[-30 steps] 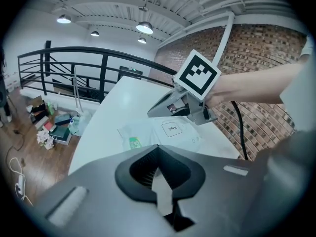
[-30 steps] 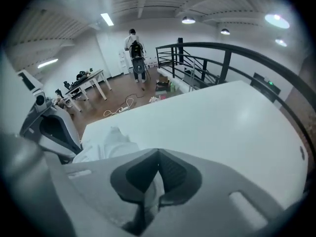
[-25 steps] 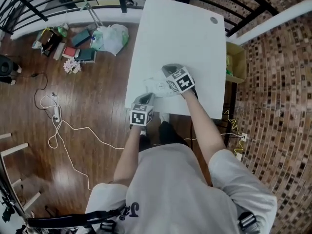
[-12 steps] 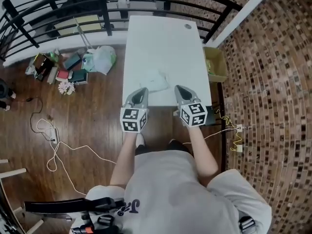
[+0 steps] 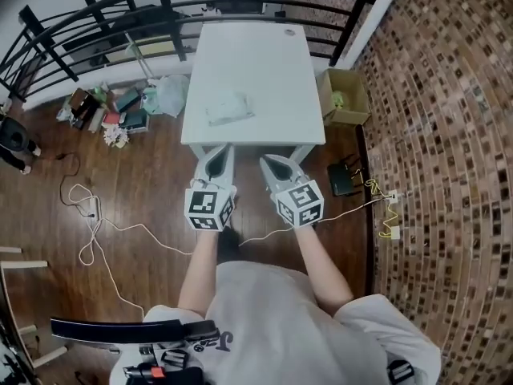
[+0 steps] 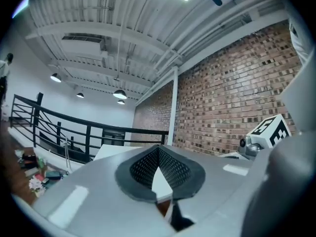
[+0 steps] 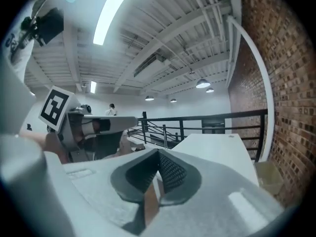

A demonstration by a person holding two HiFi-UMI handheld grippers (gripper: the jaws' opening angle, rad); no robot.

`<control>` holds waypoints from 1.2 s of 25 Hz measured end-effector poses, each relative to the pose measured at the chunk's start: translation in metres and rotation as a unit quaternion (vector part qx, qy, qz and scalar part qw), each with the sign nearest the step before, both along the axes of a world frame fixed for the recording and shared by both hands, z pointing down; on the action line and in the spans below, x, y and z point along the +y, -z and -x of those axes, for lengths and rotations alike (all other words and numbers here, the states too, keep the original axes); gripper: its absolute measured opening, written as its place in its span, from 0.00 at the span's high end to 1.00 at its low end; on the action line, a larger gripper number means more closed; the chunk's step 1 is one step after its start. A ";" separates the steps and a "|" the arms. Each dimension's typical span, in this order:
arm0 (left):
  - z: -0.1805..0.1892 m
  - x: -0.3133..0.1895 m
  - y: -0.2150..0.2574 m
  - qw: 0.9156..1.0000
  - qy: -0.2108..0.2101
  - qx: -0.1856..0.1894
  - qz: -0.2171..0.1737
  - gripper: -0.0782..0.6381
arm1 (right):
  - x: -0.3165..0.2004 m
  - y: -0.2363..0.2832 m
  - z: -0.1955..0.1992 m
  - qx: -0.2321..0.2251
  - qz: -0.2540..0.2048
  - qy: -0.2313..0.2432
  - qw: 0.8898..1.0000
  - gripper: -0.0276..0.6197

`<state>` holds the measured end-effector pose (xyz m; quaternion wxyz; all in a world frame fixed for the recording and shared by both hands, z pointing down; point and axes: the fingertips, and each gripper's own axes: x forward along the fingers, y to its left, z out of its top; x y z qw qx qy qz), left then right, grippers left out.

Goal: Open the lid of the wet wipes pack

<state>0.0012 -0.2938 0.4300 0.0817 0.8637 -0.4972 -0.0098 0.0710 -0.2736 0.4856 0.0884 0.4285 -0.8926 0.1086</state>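
Jaws pressed together on nothing, the left gripper (image 5: 216, 154) and right gripper (image 5: 270, 164) hang side by side just off the near edge of the white table (image 5: 272, 70), pointing toward it. The wet wipes pack (image 5: 230, 108) lies on the table's near half, left of centre. Its long axis runs roughly across the table, and it sits straight ahead of the nearer left gripper.

Bright, even indoor light. A white ceiling strip light (image 7: 111, 9) glares in the right gripper view; the white rectangular worktop (image 5: 248, 62) is nearly washed out from above. Fisheye distortion bows the black metal railing (image 5: 50, 42) and the red brick wall (image 5: 433, 135). Gripper views darken at the corners, and the left gripper (image 6: 158, 151) shows soft, unfocused grey fingers (image 6: 143, 169).
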 end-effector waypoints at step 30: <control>0.031 0.194 0.059 0.995 0.068 -0.008 -0.067 0.87 | 0.189 0.092 0.060 -0.015 -0.101 0.053 0.993 0.97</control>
